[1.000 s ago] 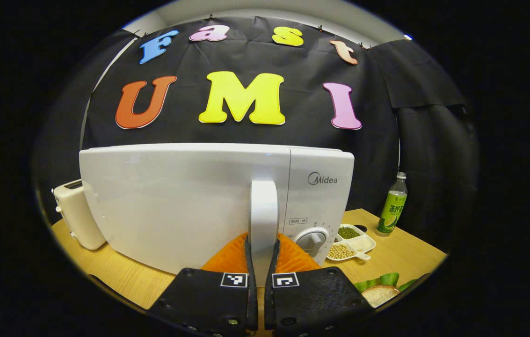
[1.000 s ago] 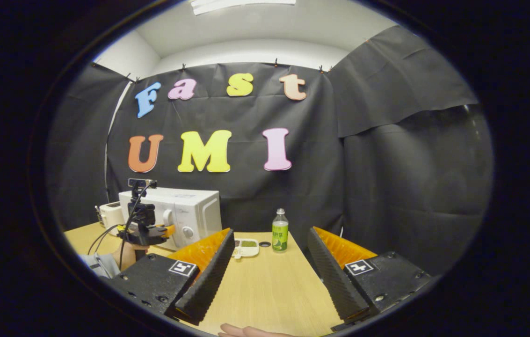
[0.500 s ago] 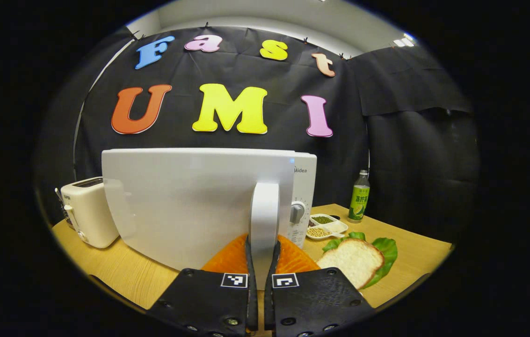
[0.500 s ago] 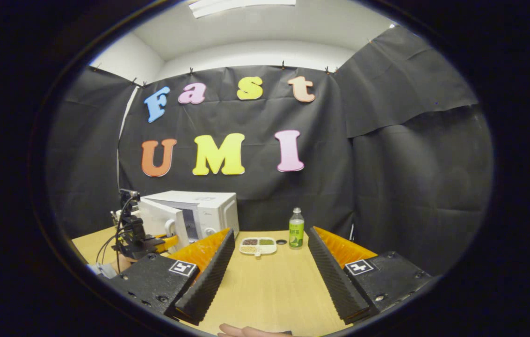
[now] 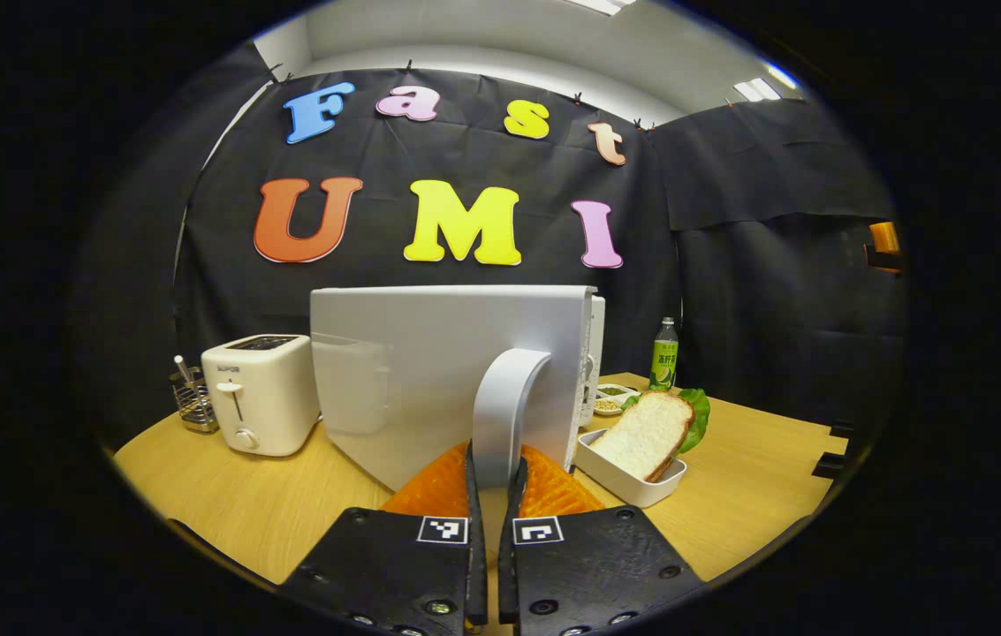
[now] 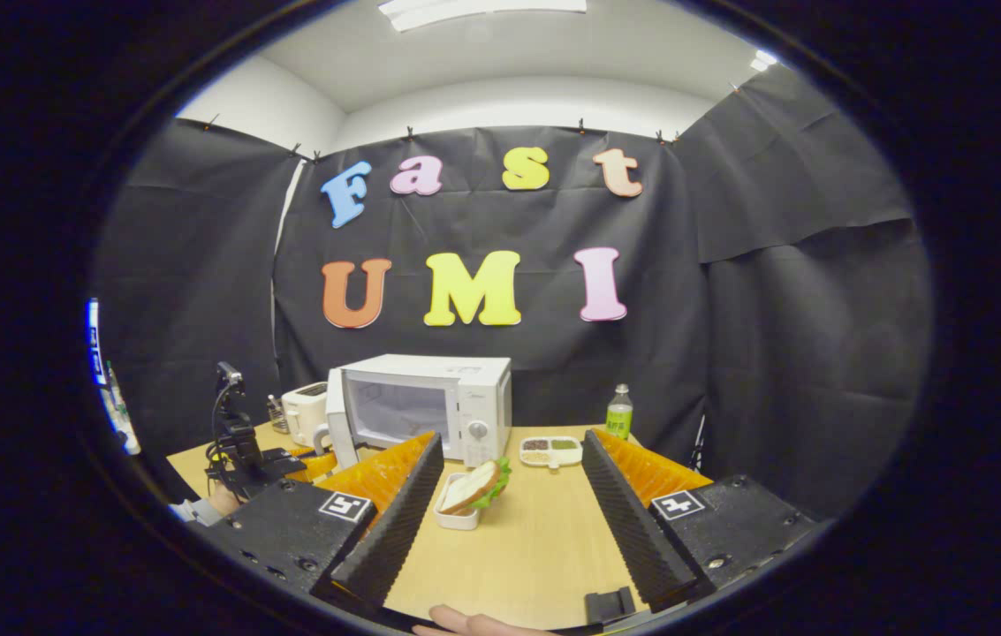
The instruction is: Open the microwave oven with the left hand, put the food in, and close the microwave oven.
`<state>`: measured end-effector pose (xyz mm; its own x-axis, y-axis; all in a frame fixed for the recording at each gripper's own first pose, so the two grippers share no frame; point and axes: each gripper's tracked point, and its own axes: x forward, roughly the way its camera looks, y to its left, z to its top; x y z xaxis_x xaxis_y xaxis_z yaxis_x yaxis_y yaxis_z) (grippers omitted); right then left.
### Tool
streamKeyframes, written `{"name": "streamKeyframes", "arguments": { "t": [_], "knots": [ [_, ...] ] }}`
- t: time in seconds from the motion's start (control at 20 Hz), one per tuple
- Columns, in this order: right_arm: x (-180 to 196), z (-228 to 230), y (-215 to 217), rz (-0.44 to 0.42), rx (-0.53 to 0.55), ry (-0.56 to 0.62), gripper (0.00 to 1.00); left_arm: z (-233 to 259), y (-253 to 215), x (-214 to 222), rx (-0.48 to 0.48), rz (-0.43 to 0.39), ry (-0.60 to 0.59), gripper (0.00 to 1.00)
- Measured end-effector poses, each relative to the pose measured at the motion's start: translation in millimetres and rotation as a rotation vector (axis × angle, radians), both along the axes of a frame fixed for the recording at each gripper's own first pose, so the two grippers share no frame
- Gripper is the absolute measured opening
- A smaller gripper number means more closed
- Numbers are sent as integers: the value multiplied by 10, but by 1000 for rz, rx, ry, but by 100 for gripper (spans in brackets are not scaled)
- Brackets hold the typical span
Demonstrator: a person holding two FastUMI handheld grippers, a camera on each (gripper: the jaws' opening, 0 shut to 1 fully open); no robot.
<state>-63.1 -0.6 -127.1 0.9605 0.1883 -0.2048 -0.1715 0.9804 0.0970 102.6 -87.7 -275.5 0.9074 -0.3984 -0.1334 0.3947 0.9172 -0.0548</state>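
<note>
Left gripper view, tongs [image 5: 493, 468] clamping door handle [image 5: 500, 406]

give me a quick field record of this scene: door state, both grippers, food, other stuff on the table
microwave: white microwave oven at the back of the light wooden table
door: white microwave door swung wide open, cavity showing in the right gripper view
left gripper: shut on the door's white curved handle
right gripper: open, holding nothing, above the table
food: slice of bread on green lettuce in a small white rectangular dish, on the table before the oven, not yet inside
others: cream toaster, green drink bottle, white divided dish of beans
</note>
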Motion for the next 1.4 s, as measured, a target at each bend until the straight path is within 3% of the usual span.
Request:
{"name": "streamKeyframes", "arguments": {
  "t": [0.05,0.1,0.2,0.25,0.45,0.6,0.65,0.7,0.75,0.8,0.85,1.0,1.05,1.1,1.15,1.2,1.25,1.35,1.4],
  "knots": [
    [-18,-19,92,17,4,2,92,-5,150,-45,2,7,-6,4],
    [-14,-19,183,28,4,1,100,-9,289,-76,4,14,-10,4],
    [25,-39,275,34,6,4,100,-11,551,-112,7,33,-13,4],
    [54,-57,335,36,12,7,92,-12,653,-121,7,41,-16,4],
    [197,-148,480,31,14,28,92,-26,988,-122,5,66,-32,4],
    [251,-217,554,45,0,43,92,-44,1289,-77,15,134,-40,4],
    [285,-177,497,33,-6,26,100,-43,1409,-94,19,162,-41,4],
    [334,-118,411,12,-13,2,100,-44,1463,-117,12,161,-35,9],
    [376,-88,320,-13,-27,-19,92,-50,1503,-87,8,168,-36,10],
    [426,-51,223,-42,-43,-36,100,-59,1552,-91,9,178,-35,10],
    [461,-39,143,-68,-58,-49,91,-45,1588,-127,13,184,-37,10],
    [520,20,-42,-99,-81,-65,92,-68,1690,-188,30,190,-17,11],
    [551,33,-167,-119,-80,-63,100,-36,1703,-231,20,186,-22,22],
    [587,65,-262,-129,-78,-64,100,2,1731,-293,14,189,-24,22],
    [622,56,-313,-134,-82,-58,100,12,1770,-363,22,198,-15,34],
    [678,45,-385,-138,-87,-46,100,33,1842,-441,26,222,-9,31],
    [732,12,-436,-134,-92,-29,92,81,1918,-509,33,255,1,54],
    [900,-93,-463,-107,-100,26,92,218,2004,-651,24,310,10,69],
    [1000,-158,-460,-89,-102,60,92,318,2013,-725,16,333,8,86]
  ]
}}
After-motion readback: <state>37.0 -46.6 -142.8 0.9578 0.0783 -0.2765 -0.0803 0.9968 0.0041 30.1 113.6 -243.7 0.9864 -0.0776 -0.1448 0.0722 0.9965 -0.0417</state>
